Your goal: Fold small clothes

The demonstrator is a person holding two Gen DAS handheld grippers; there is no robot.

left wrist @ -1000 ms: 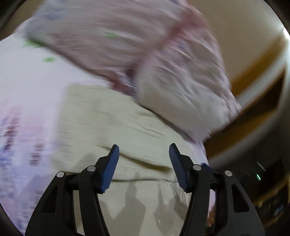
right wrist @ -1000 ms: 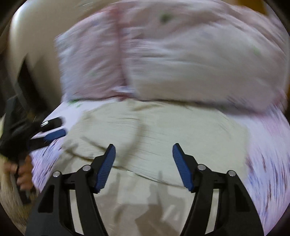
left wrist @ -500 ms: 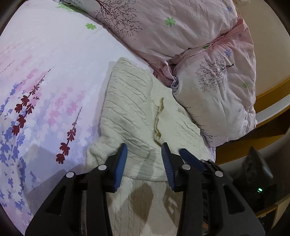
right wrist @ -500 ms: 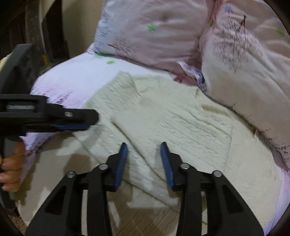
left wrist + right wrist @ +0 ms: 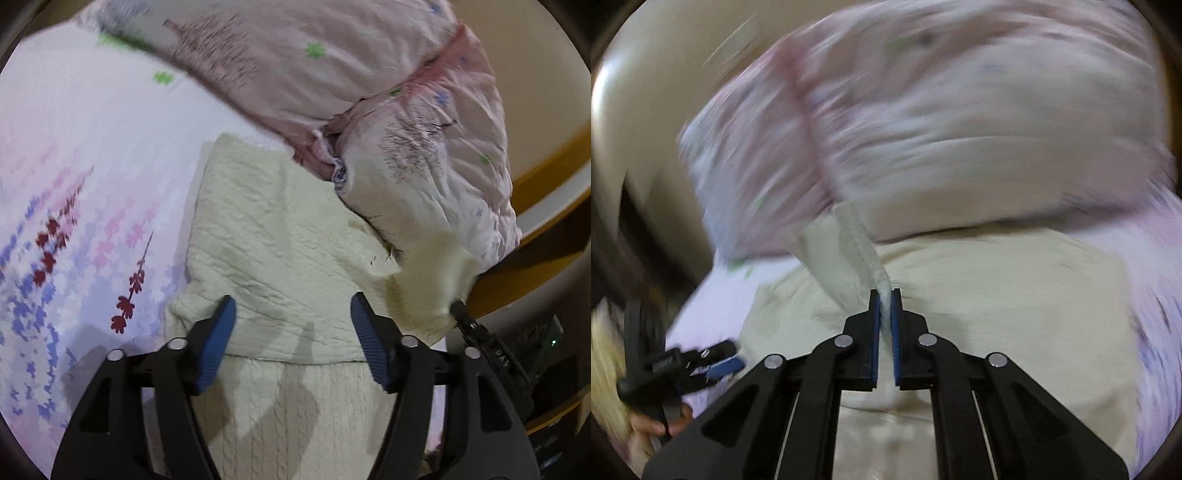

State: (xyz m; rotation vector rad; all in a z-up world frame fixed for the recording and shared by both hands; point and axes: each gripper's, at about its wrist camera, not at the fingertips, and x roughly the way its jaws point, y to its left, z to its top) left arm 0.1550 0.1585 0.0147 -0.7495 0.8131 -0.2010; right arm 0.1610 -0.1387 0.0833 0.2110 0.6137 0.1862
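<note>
Dim, motion-blurred, fisheye-warped edges

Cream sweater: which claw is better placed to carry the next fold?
Right. The right claw is shut on a raised edge of the cream sweater, so it can likely carry that flap over. The left claw is open above the cloth, holding nothing.

Right-wrist pillows (image 5: 960, 122) motion-blurred; sweater (image 5: 1015, 314) texture indistinct

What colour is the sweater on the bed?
Cream sweater, cable-knit; clearest in the left wrist view.
</note>
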